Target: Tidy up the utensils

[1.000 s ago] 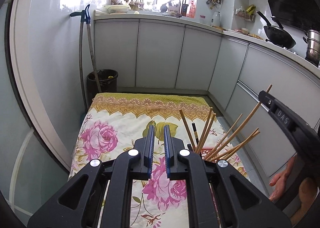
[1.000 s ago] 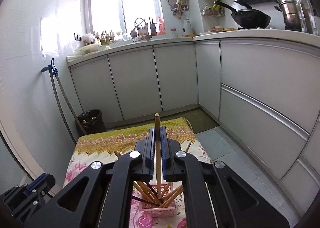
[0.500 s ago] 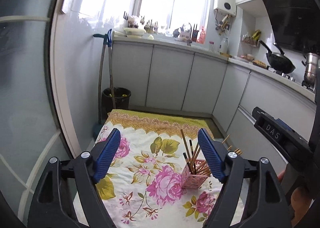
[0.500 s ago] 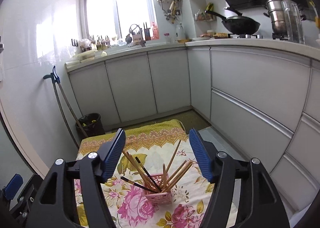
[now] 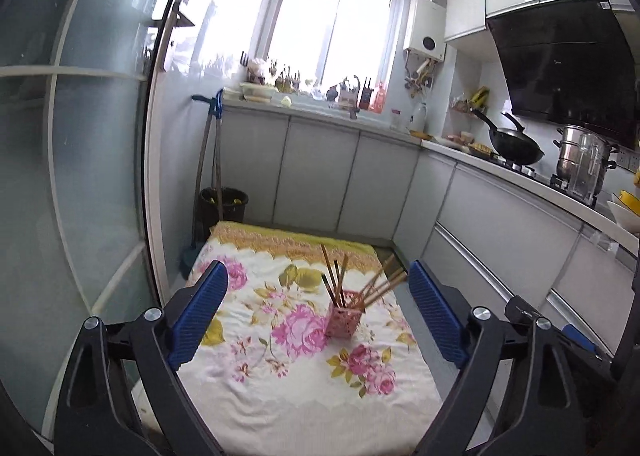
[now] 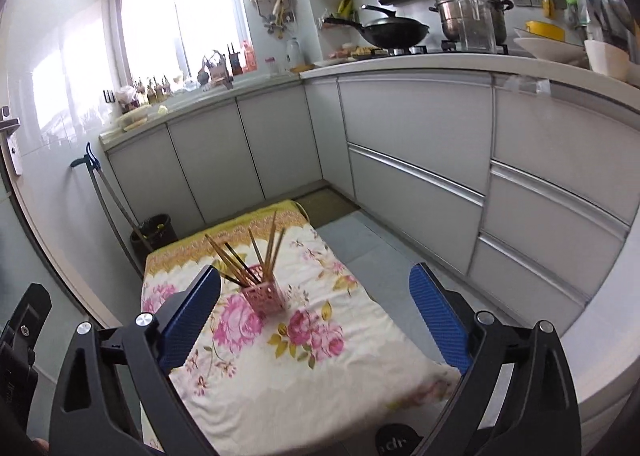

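Observation:
A small pink lattice holder (image 5: 343, 320) stands upright on the floral tablecloth (image 5: 280, 376), with several wooden chopsticks (image 5: 332, 276) fanned out of its top. It also shows in the right wrist view (image 6: 263, 296) with the chopsticks (image 6: 240, 260). My left gripper (image 5: 318, 316) is open and empty, held high and back from the holder. My right gripper (image 6: 314, 316) is open and empty, also high above the table (image 6: 320, 396), with the holder ahead between its blue pads.
Grey kitchen cabinets (image 5: 320, 179) run along the back and right. A black bin (image 5: 224, 203) and a mop (image 5: 208, 159) stand at the table's far left corner. A wok (image 6: 394, 33) and a steel pot (image 6: 468, 7) sit on the counter.
Both grippers went from shut to wide open and drew up and back from the holder. The right gripper let go of the chopstick it held, which now stands in the holder.

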Demonstrator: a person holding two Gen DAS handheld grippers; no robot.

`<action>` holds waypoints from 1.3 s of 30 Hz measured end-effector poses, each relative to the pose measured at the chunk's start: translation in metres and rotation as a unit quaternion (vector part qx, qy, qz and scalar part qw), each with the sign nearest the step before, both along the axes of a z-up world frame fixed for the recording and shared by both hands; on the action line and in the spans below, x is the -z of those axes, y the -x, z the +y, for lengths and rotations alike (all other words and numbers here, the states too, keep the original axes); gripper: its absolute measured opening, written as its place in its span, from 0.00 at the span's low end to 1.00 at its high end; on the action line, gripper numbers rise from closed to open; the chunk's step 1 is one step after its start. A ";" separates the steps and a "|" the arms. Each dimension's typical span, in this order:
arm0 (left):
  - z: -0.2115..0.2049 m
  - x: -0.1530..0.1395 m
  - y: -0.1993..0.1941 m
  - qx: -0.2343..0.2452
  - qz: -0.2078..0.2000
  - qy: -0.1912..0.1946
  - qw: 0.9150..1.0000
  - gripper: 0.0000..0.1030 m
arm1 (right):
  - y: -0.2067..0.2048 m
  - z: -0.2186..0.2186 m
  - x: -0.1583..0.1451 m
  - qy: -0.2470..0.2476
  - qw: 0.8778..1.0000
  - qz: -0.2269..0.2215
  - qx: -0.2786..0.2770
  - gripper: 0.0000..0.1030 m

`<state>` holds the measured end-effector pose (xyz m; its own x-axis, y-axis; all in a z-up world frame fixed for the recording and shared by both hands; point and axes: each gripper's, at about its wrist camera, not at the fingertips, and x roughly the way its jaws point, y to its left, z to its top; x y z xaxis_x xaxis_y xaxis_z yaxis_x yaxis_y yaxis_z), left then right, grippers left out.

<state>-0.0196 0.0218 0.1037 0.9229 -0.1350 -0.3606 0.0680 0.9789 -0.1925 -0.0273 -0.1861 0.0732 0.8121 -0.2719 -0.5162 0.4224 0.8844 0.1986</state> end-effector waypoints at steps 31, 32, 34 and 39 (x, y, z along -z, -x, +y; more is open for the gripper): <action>0.012 0.039 0.007 -0.043 0.094 -0.041 0.994 0.93 | 0.028 0.018 0.049 -0.010 0.997 0.074 -0.026 0.88; 0.012 0.040 0.005 -0.041 0.099 -0.042 0.993 0.93 | 0.027 0.017 0.049 -0.012 0.997 0.073 -0.025 0.88; 0.009 0.041 0.002 -0.031 0.105 -0.045 0.993 0.93 | 0.025 0.014 0.048 -0.016 0.997 0.071 -0.024 0.88; -0.004 0.040 0.003 -0.026 0.086 -0.072 0.993 0.93 | 0.025 0.007 0.046 -0.019 0.998 0.063 -0.015 0.88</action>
<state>-0.0229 0.0176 0.0640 0.8507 -0.0237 -0.5251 -0.0054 0.9985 -0.0537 -0.0525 -0.1793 0.0275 0.7468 -0.2272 -0.6250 0.4206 0.8894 0.1792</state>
